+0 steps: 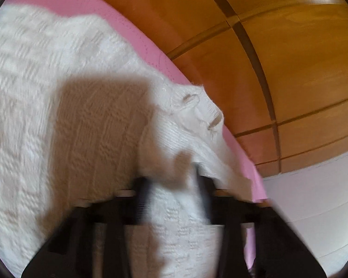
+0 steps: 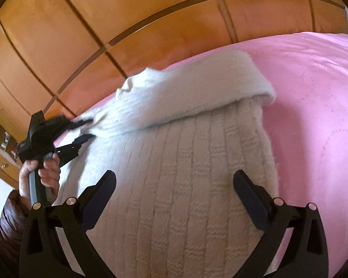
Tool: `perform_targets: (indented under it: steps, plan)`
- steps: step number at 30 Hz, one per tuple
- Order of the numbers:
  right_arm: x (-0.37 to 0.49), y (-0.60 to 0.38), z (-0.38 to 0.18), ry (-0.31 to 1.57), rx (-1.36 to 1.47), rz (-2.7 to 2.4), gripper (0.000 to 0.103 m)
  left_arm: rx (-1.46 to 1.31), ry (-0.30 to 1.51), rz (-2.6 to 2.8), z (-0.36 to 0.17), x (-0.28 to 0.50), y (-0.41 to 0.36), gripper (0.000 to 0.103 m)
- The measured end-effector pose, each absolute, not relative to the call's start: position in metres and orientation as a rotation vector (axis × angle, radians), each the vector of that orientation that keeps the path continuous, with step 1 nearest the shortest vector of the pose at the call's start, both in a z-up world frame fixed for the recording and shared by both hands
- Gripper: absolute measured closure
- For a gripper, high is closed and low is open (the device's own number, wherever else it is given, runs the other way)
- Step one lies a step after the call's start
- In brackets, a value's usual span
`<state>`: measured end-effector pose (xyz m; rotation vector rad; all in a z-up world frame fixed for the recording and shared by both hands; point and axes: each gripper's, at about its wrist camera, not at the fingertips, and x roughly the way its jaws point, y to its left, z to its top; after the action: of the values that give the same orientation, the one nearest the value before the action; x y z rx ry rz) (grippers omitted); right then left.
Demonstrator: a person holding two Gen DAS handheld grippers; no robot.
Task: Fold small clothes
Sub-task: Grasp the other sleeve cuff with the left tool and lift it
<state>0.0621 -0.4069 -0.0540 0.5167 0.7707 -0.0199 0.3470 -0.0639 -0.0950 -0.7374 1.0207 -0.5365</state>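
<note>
Right gripper [image 2: 174, 199] hanging open over the near sweater body; left gripper [image 2: 84, 129] clamping the lifted flap.

In the right wrist view, the right gripper's jaws are standing wide apart at the bottom of the frame, holding nothing, with the white knit sweater [image 2: 185, 173] lying directly ahead on the pink bedspread [image 2: 313, 92]. The sweater's long axis is running from bottom centre up towards the wooden wardrobe [image 2: 104, 23]. Farther up, at centre left, the left gripper is pinching the edge of a folded-over flap [image 2: 185, 88], which is crossing the body from left to upper right. The left gripper is therefore nearer the flap; the coming fold is judged to depend on it. The left wrist view is blurred, showing knit between its fingers [image 1: 143, 199].
</note>
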Motion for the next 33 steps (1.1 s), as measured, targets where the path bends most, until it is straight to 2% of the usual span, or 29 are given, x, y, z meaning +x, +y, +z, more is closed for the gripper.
perform_targets:
  steps: [5, 10, 15, 16, 18, 20, 27, 33]
  plan:
    - [0.072, -0.419, -0.033, 0.716, 0.502, -0.06, 0.002, -0.664, 0.916, -0.526, -0.074, 0.339, -0.05, 0.097]
    - [0.11, -0.425, -0.022, 0.677, 0.48, -0.064, 0.002, -0.573, 0.93, -0.464, -0.076, 0.344, -0.038, 0.097]
    - [0.171, -0.421, -0.064, 0.848, 0.457, -0.104, 0.002, -0.522, 0.949, -0.379, -0.086, 0.347, -0.03, 0.097]
    - [0.173, -0.418, -0.068, 0.852, 0.43, -0.115, 0.002, -0.529, 0.951, -0.378, -0.087, 0.346, -0.026, 0.095]
    - [0.176, -0.407, -0.071, 0.855, 0.339, -0.146, 0.002, -0.548, 0.939, -0.369, -0.085, 0.339, -0.013, 0.067]
    - [0.176, -0.406, -0.071, 0.856, 0.337, -0.159, 0.002, -0.576, 0.906, -0.34, -0.082, 0.332, 0.005, 0.052]
    - [0.151, -0.372, -0.06, 0.85, 0.247, -0.177, 0.002, -0.631, 0.799, -0.194, -0.07, 0.296, 0.091, 0.051]
    - [0.133, -0.338, -0.078, 0.836, 0.152, -0.193, 0.002, -0.724, 0.756, -0.046, -0.076, 0.267, 0.184, 0.051]
